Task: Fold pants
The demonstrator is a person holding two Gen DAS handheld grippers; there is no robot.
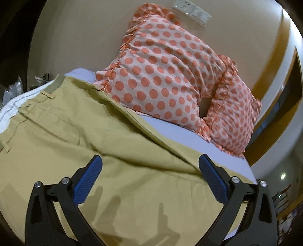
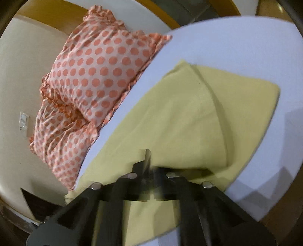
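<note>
Khaki pants lie spread on a white bed, waistband and belt loops at the far left. My left gripper is open, its blue pads apart just above the pants fabric and holding nothing. In the right wrist view the pants lie on the bed with the leg ends at the far right. My right gripper is shut on a fold of the pants fabric near the bed's edge; the view is motion-blurred.
Two orange polka-dot pillows lean against the cream wall at the head of the bed, also in the right wrist view. A wall socket panel is above them. The bed edge drops off at right.
</note>
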